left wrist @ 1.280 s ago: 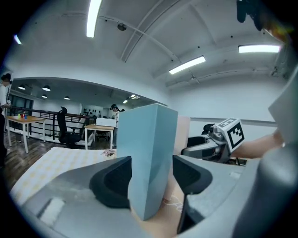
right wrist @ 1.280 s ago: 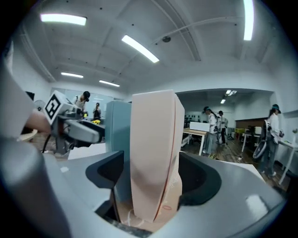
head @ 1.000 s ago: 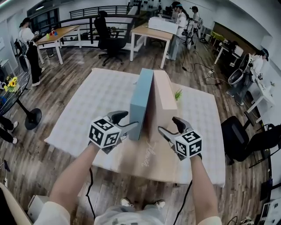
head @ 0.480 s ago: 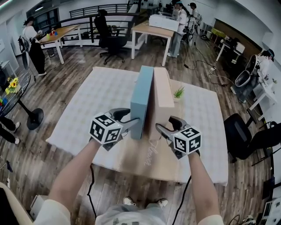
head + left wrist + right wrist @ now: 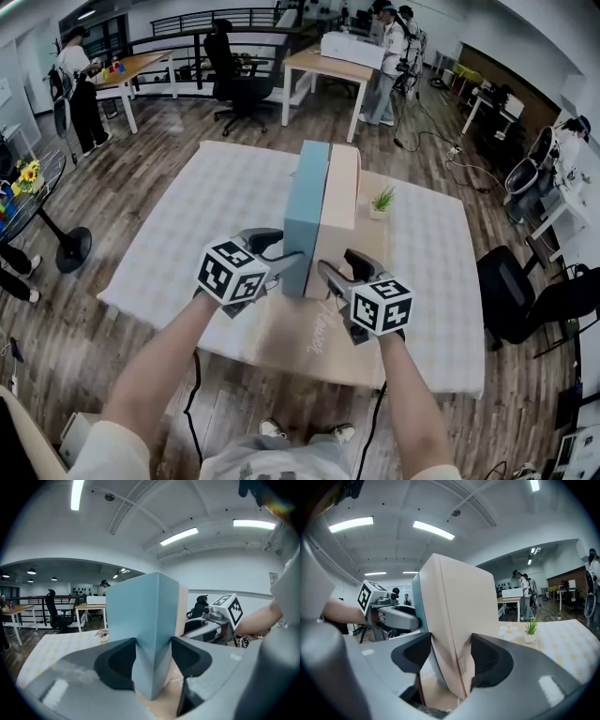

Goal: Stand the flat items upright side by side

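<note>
Head view shows the job close to finished. The blue box (image 5: 305, 211) and the pink box (image 5: 339, 202) both stand upright on their long edges, flush side by side on a tan mat (image 5: 281, 342) in the middle of the cloth-covered bench (image 5: 187, 234), with a small potted plant (image 5: 381, 202) just beside the pink one.

The left gripper (image 5: 281, 251) pinches the near end of the blue box, a pad on each face. The right gripper (image 5: 339, 267) has the pink box's near end between its jaws, which are closing, and its pads look to meet both faces.

What seems left is a final squaring of the pair, then letting go to see whether they stand alone.

Neither box shows a label or brand on any visible face. The one piece of writing is a cursive word (image 5: 319, 328) on the mat, too small to read.
</note>
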Demonstrator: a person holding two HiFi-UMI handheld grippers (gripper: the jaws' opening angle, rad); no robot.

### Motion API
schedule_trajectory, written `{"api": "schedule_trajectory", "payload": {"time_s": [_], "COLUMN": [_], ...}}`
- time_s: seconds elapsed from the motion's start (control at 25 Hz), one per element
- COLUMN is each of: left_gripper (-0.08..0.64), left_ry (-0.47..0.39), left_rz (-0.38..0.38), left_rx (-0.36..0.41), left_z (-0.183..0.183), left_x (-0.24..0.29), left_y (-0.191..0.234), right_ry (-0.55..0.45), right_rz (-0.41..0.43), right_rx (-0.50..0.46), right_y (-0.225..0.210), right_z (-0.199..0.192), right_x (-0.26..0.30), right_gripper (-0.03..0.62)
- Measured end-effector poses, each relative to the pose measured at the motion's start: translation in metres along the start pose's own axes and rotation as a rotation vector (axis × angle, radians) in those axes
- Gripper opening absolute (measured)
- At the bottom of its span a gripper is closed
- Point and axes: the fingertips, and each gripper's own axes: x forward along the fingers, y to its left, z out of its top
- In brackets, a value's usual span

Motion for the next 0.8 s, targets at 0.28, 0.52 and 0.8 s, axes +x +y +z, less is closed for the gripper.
{"api": "schedule_trajectory", "payload": {"time_s": [0.28, 0.52, 0.8], "left_gripper": [0.250, 0.250, 0.213], "left_ry": [-0.010, -0.056, -0.112], "left_rz": [0.020, 0.074, 0.197], "left_rx": [-0.024, -0.055, -0.092], "left_z": [-0.002, 0.002, 0.011], "left_x": [-0.006, -0.019, -0.046], "left_y": [-0.003, -0.009, -0.031], "right_ry": [-0.016, -0.028, -0.041], "right_rz": [-0.052, -0.109, -0.210], "right_rx": [0.013, 0.021, 0.034], "right_y": [0.002, 0.007, 0.006], "right_z": [0.000, 0.013, 0.021], "right_x": [-0.004, -0.025, -0.078], "right_gripper": [0.272, 0.270, 0.254]}}
